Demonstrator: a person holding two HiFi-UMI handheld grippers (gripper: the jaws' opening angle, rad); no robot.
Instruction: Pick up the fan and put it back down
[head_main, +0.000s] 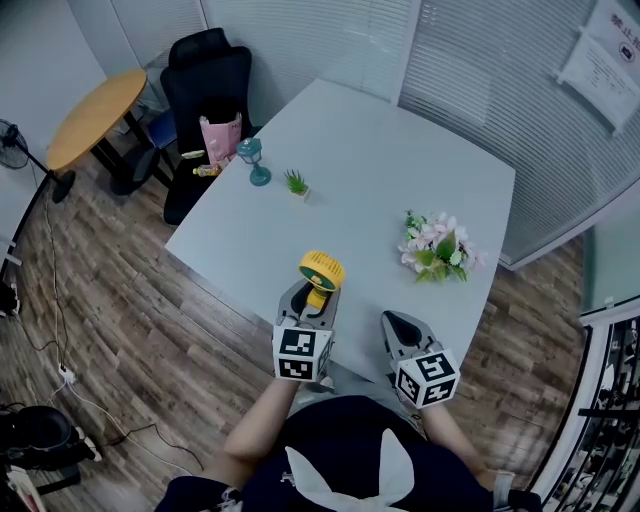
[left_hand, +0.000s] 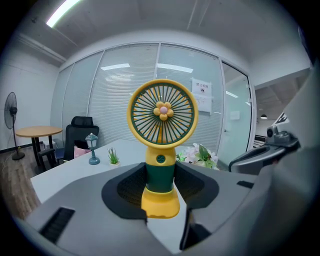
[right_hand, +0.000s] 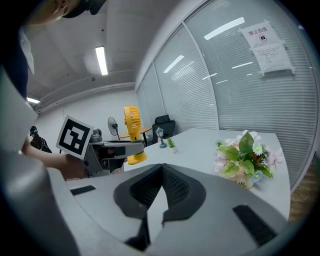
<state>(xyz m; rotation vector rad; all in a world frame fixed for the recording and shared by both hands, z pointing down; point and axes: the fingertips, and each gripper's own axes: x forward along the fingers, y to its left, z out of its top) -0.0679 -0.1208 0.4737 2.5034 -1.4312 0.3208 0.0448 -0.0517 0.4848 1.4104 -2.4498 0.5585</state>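
Note:
A small yellow fan (left_hand: 162, 112) with a green stem stands upright between the jaws of my left gripper (left_hand: 161, 175), which is shut on the stem just above the yellow base. In the head view the fan (head_main: 321, 270) is near the front edge of the white table (head_main: 380, 170), with the left gripper (head_main: 314, 297) behind it. I cannot tell whether the base rests on the table. My right gripper (head_main: 398, 322) hovers to the right of it, shut and empty (right_hand: 162, 167). From the right gripper view the fan (right_hand: 131, 122) shows side-on.
A pot of pink and white flowers (head_main: 437, 250) stands right of the fan. A blue lamp ornament (head_main: 252, 160) and a tiny green plant (head_main: 296, 183) sit at the table's far left. Beyond are a black chair (head_main: 205, 90) and a round wooden table (head_main: 95, 115).

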